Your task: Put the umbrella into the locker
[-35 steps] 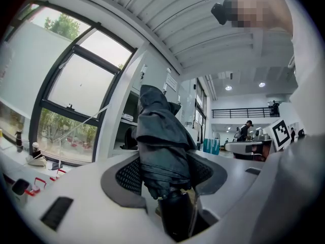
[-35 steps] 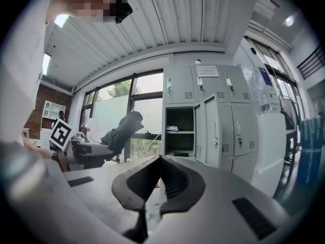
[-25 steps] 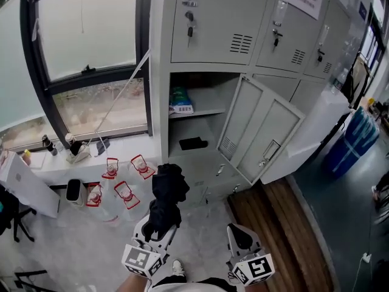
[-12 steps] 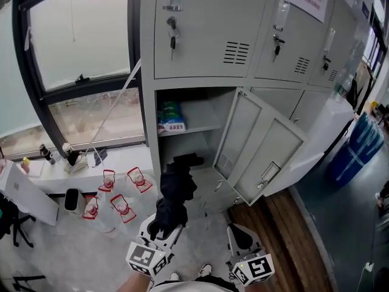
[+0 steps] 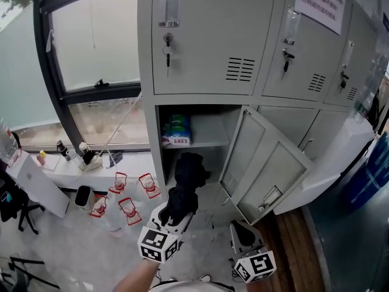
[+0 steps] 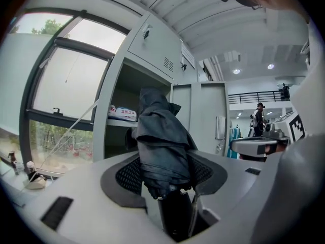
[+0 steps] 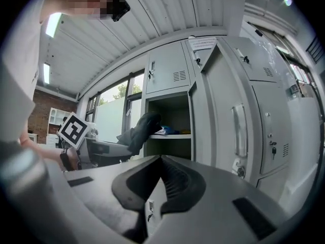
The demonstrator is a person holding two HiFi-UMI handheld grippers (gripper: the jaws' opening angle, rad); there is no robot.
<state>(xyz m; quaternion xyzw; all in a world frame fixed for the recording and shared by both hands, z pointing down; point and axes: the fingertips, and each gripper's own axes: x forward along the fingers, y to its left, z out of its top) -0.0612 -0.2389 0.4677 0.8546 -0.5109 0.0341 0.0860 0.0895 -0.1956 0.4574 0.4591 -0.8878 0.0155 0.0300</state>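
A folded black umbrella point(image 5: 186, 180) stands up from my left gripper point(image 5: 175, 216), whose jaws are shut on its lower end. Its top sits in front of the lower compartment of the open grey locker point(image 5: 196, 148). In the left gripper view the umbrella point(image 6: 161, 144) rises between the pads of the left gripper point(image 6: 165, 179), with the locker opening point(image 6: 127, 98) behind it. My right gripper point(image 5: 242, 232) hangs low to the right, shut with nothing in it. From the right gripper point(image 7: 161, 181) view the umbrella point(image 7: 140, 128) shows at the left, before the locker.
The locker door point(image 5: 262, 170) stands swung open to the right. A blue and white packet point(image 5: 177, 131) lies on the upper shelf. Several bottles with red labels point(image 5: 124, 198) stand on the floor at the left, below a windowsill with small items point(image 5: 86, 157). Neighbouring lockers point(image 5: 206, 35) are closed.
My left gripper has carried the umbrella up and forward, closer to the open locker. The view has shifted nearer to the locker. The right gripper has stayed low and shut.
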